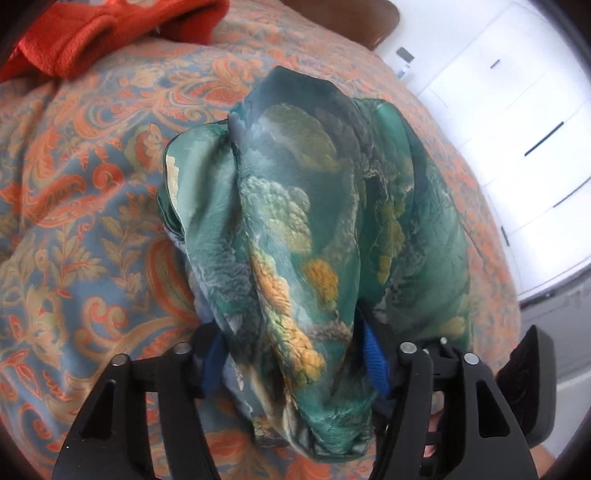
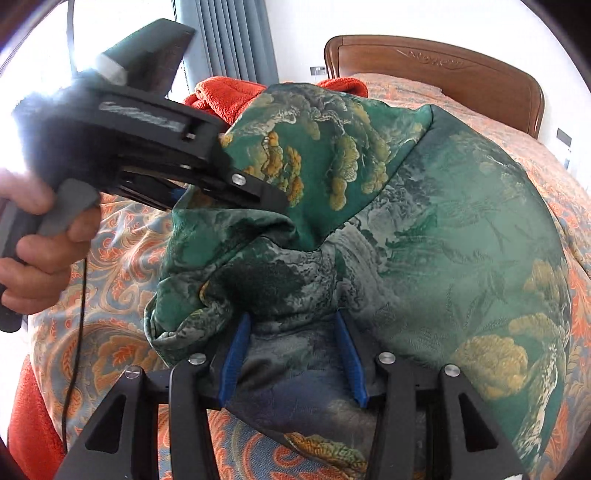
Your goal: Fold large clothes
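Note:
A green silky garment with yellow tree prints is lifted above the patterned bed. In the left wrist view it hangs bunched between my left gripper's blue pads, which are closed on it. In the right wrist view the garment drapes wide, and a fold lies between my right gripper's blue pads, which stand apart around it. The left gripper also shows there at upper left, held by a hand, pinching the cloth's upper edge.
The bedspread is orange and blue paisley. An orange-red towel-like cloth lies at the head end, also in the right wrist view. A wooden headboard, grey curtain and white drawers border the bed.

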`<state>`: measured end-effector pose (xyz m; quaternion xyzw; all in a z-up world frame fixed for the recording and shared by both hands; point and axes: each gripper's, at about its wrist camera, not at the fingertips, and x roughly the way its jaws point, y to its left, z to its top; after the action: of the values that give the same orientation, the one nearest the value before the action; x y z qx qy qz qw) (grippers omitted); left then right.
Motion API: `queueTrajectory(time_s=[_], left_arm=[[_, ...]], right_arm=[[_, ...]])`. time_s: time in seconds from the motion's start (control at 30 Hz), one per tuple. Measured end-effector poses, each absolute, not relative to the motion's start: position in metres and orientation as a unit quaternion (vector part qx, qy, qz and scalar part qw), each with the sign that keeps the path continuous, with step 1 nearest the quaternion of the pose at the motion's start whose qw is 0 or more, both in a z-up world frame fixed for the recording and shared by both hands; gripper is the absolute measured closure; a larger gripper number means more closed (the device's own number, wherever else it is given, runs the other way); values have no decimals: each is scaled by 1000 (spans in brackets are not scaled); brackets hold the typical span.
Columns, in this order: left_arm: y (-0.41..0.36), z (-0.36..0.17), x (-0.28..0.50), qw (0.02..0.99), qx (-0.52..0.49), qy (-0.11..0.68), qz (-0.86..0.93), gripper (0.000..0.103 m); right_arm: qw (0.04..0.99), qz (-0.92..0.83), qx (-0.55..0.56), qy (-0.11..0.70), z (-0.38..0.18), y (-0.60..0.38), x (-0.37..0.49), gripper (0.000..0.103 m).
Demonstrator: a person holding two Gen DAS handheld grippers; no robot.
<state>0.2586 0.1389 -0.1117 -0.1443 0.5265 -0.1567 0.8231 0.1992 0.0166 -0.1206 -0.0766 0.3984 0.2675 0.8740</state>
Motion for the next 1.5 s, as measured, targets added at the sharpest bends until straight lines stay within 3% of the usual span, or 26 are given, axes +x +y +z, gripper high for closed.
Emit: queueTrajectory(time_s=[0.23, 0.47, 0.73, 0.93, 1.1, 1.3, 1.5], left_arm=[[146, -131, 270, 827, -159, 522, -136, 35], [150, -134, 261, 831, -169, 510, -146, 34], [141, -139, 249, 833, -172, 507, -142, 33], [134, -144, 253, 831, -170, 511, -136, 33], [133, -155, 262, 825, -188, 516, -134, 33], [132, -154, 261, 825, -179, 518, -134, 31], [134, -153, 259, 823, -185, 518, -137, 31]], right_arm=[[883, 260, -93, 380, -122, 22, 178, 55], [881, 279, -59, 377, -70, 1, 160, 55], [904, 195, 45, 378, -4, -39, 256, 50], [877, 110, 51, 464, -61, -40, 352, 50], [858, 91, 21, 504, -105, -32, 377, 49], [863, 98, 33, 495, -104, -37, 372, 49], [893, 157, 40, 420, -38, -63, 305, 49]])
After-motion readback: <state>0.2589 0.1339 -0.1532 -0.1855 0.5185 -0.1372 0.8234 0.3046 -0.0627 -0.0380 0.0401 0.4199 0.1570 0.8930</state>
